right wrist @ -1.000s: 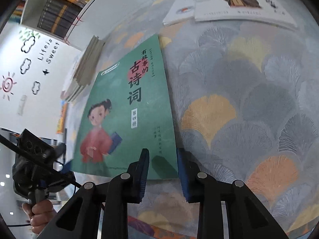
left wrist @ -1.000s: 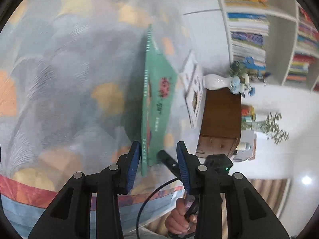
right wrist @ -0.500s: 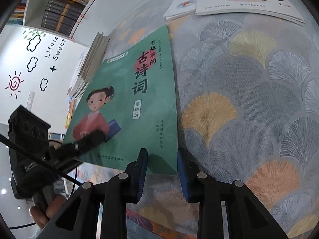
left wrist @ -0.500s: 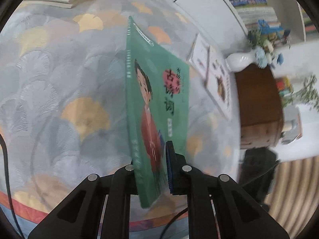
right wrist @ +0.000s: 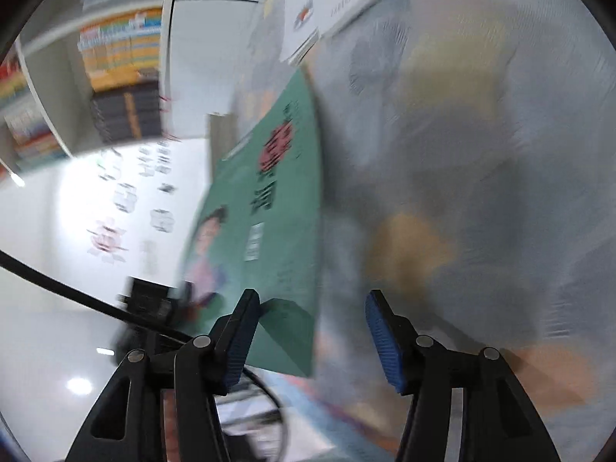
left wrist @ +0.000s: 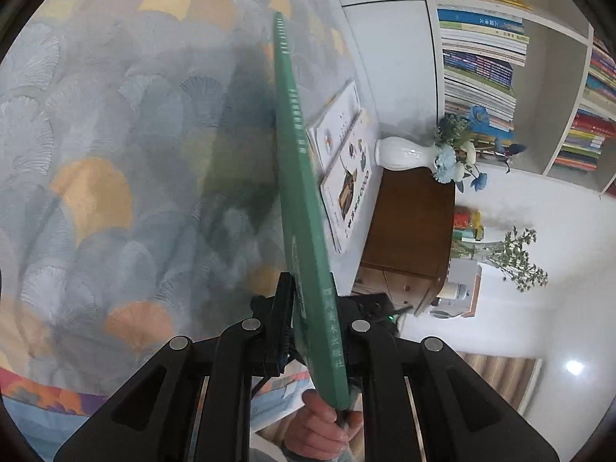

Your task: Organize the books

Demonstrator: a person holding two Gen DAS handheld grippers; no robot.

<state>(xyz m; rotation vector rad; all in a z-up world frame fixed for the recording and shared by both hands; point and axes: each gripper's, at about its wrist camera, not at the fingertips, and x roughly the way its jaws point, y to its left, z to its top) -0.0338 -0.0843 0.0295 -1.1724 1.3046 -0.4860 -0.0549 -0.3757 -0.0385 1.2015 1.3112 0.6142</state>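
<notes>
1. Left wrist view: the left gripper (left wrist: 313, 331) is clamping its jaws on the near bottom corner of the green book (left wrist: 298, 200), and the pads are pressing the cover from both sides. The book is standing on edge, its long axis running straight away from the jaws toward the far side of the patterned tablecloth (left wrist: 115, 146), with only the spine edge facing the lens. Two white picture books (left wrist: 344, 169) are lying flat on the cloth just to the right of the green one, beside the brown cabinet (left wrist: 410, 223) carrying a white vase (left wrist: 400, 152). Shelves of books (left wrist: 481, 57) are filling the wall beyond. A hand (left wrist: 325, 423) is showing below the book's corner.

2. Right wrist view: the picture is smearing, so fine detail is lost. The right gripper (right wrist: 310, 331) has just been opening its jaws; they are standing apart, with the lower corner of the green book (right wrist: 269, 208) between them but no pad pressing on it. The book is leaning up and away to the left of the jaws, cover toward the lens. The white picture books (right wrist: 308, 19) are lying at the far top.

3. Judgement: the left hand alone is carrying the book, so the coming move depends on its grip at that one corner; the long unsupported length is likely to sag or swing.
</notes>
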